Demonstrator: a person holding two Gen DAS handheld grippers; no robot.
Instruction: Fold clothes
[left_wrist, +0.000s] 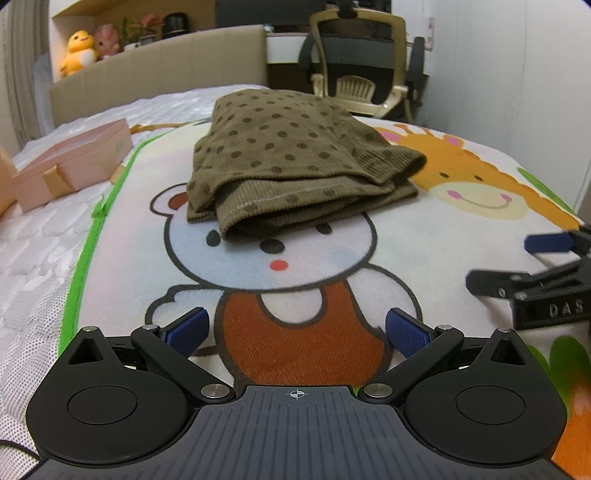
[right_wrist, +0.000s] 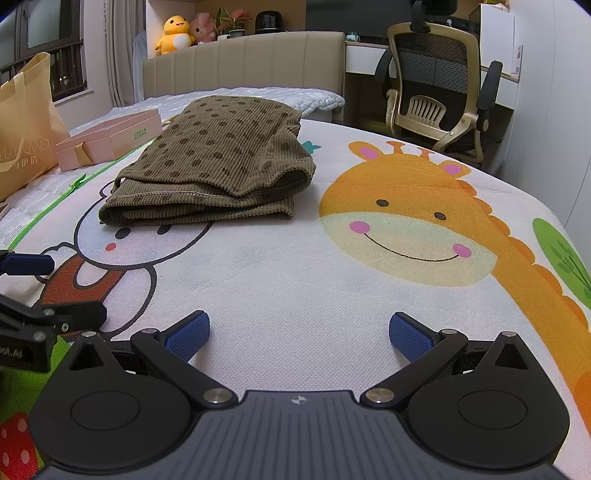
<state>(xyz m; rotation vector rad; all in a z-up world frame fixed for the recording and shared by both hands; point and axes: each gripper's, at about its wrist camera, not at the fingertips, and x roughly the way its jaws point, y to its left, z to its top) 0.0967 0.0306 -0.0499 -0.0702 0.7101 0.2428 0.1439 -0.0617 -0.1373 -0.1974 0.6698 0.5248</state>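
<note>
Only the right wrist view shows the tan shopping bag (right_wrist: 26, 122). Folded brown polka-dot corduroy garment (left_wrist: 291, 155) lies lengthwise toward the headboard (left_wrist: 159, 77). Left gripper (left_wrist: 295, 332) and right gripper (right_wrist: 299, 332) both gape wide, empty.

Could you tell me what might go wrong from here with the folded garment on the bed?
The folded brown dotted garment has a loose, gaping right end, which might spring open if nudged. Both the left gripper and right gripper are open and apart from it; re-grasping only the top layer could undo the fold.
</note>
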